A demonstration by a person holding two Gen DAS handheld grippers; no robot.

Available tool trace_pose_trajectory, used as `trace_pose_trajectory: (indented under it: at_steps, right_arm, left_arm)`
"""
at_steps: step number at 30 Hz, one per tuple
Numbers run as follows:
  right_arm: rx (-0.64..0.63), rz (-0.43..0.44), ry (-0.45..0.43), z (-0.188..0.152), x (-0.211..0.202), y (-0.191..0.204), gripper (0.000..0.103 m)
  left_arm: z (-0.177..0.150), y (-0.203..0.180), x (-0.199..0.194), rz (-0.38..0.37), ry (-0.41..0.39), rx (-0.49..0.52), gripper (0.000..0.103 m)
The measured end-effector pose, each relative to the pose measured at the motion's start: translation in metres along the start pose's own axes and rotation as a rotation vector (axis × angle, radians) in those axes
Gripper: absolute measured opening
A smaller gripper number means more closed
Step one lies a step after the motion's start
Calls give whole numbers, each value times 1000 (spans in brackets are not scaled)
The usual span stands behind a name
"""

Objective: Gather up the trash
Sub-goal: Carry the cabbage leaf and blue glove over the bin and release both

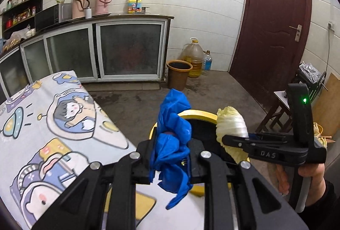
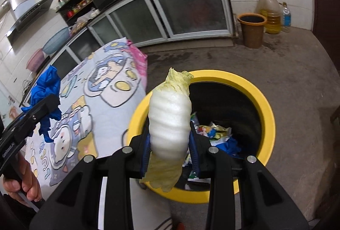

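Left tool [image 1: 172,163] is clamped narrow on a crumpled blue plastic bag [image 1: 173,136], which hangs both above and below the fingers; the same bag [image 2: 45,93] shows at the left edge of the right wrist view, over the bench with the cartoon-printed cloth [image 2: 102,98]. Right tool [image 2: 170,151] is closed on a pale cabbage leaf with a thick white ribbed stalk and yellow-green frilled ends [image 2: 170,119]; the stalk stands roughly upright between the blue-padded fingers, with leaf protruding above and below. The leaf sits over the near rim of a round yellow-rimmed waste bin with a black interior [image 2: 263,106] standing on the concrete floor just beside the bench; mixed wrappers and a blue scrap [image 2: 214,132] lie at its bottom. From the left wrist view the bag is in front of the bin's left rim [image 1: 197,114]. A brown bucket [image 1: 178,74] stands well apart by the cabinet.
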State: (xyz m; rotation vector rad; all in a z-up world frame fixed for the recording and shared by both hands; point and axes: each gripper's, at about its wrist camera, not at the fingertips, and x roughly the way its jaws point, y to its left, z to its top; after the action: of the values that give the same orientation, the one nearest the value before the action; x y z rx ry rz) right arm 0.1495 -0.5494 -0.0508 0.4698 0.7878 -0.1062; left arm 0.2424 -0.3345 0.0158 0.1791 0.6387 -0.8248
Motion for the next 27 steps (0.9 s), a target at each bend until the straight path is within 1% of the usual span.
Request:
trace_pose_trajectory:
  at_steps: [4, 11, 16, 27]
  right_arm:
    - [15, -33, -2, 2, 5, -13, 31]
    - [51, -49, 14, 1, 17, -29, 31]
    - [69, -60, 25, 2, 23, -36, 32]
    - [92, -92, 35, 6, 27, -38, 34]
  left_arm:
    - [6, -14, 19, -9, 7, 21, 18]
    - [7, -29, 47, -4, 24, 43, 18]
    - [7, -29, 61, -11, 39, 22, 18]
    - [11, -29, 75, -9, 60, -1, 18]
